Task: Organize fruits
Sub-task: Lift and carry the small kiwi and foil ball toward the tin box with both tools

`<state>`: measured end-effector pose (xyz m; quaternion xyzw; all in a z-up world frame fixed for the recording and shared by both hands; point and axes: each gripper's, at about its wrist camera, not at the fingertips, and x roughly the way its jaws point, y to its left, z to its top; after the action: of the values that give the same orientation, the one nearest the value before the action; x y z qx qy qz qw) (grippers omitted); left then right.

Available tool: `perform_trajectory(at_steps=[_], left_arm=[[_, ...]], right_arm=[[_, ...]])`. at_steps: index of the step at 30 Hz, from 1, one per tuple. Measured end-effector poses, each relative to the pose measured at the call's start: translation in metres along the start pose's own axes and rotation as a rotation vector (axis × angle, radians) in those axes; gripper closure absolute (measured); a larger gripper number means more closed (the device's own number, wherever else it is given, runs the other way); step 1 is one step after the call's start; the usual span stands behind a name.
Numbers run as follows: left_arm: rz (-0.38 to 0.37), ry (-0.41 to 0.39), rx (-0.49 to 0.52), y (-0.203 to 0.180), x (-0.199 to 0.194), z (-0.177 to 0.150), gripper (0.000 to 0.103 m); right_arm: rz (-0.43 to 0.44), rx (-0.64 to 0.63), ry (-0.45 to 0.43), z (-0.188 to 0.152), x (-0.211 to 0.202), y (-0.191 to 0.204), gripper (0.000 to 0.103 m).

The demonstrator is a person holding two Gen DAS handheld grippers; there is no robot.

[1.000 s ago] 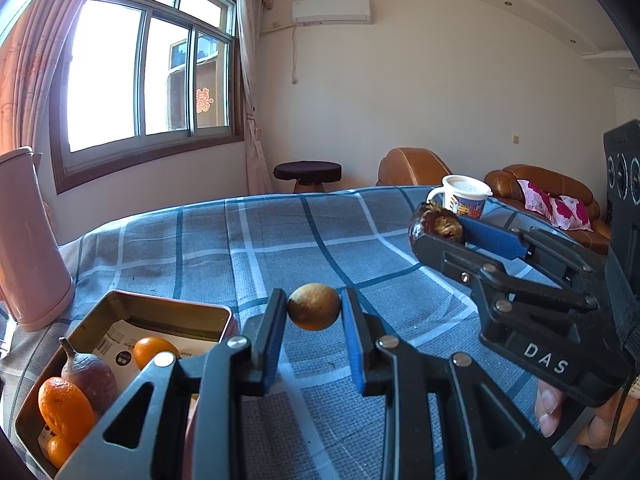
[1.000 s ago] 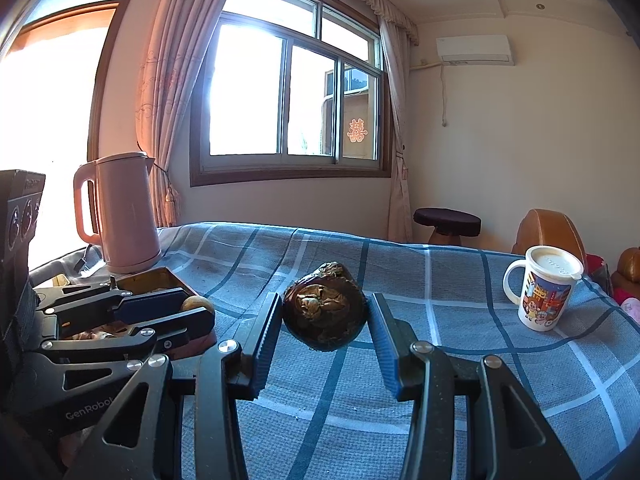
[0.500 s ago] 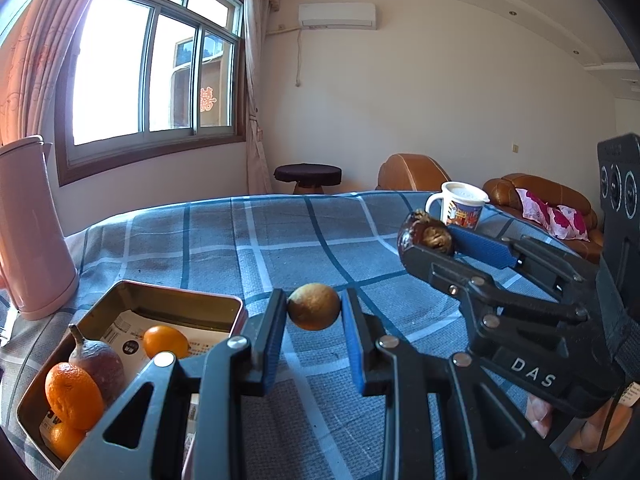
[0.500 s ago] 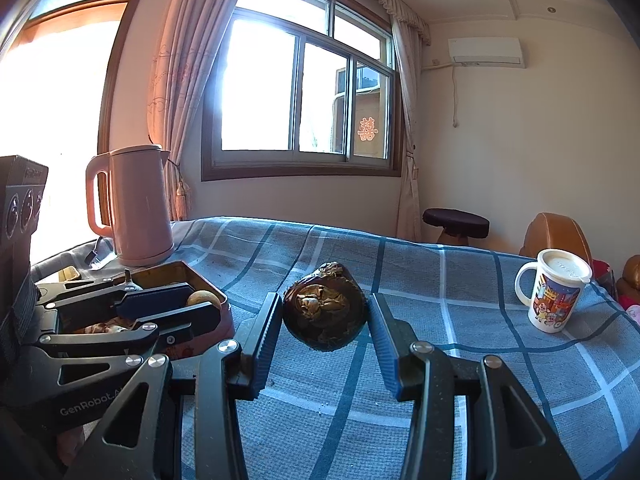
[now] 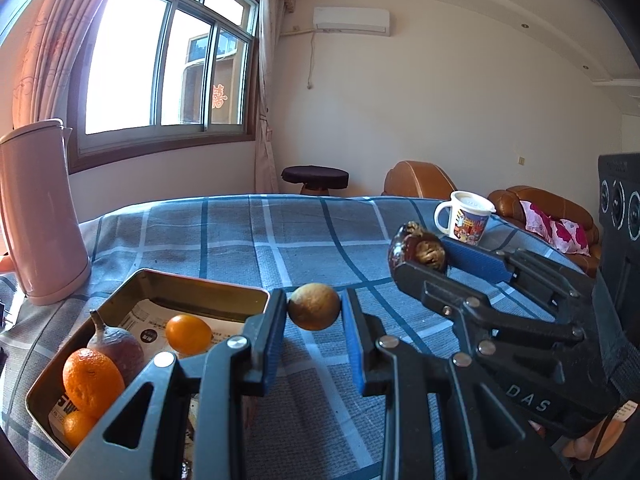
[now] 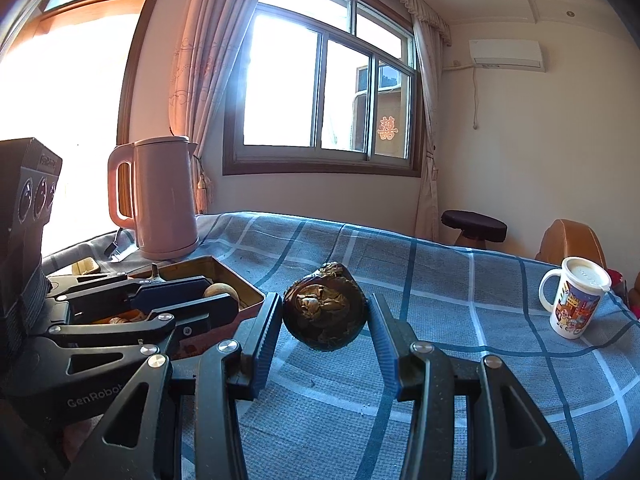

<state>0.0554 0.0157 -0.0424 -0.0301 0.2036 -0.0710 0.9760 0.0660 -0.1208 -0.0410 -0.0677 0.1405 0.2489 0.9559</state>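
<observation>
- Now, my right gripper (image 6: 325, 322) clamps a dark fruit (image 6: 325, 306) above the cloth (image 6: 440, 300); its rough round skin could roll out if I tilt.
- My left gripper (image 5: 314, 318) pinches a small brown fruit (image 5: 314, 306) just beside the tin (image 5: 200, 282), which holds oranges (image 5: 93, 376); a careless release could miss the rim.
- Against a second ago, the tin looks nearer and fuller in view; both grips match.

Blue plaid tablecloth (image 5: 248, 240), pink kettle (image 5: 38, 216), orange fruits (image 5: 93, 383) in tin.
</observation>
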Motion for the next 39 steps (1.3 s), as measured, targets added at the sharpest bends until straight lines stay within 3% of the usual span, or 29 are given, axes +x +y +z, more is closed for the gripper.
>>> perform_trajectory(at_steps=[39], left_arm=[[0.142,-0.025,-0.063,0.066,-0.039,-0.004,0.073]], right_arm=[[0.117,-0.089,-0.024,0.03,0.012,0.065,0.057]])
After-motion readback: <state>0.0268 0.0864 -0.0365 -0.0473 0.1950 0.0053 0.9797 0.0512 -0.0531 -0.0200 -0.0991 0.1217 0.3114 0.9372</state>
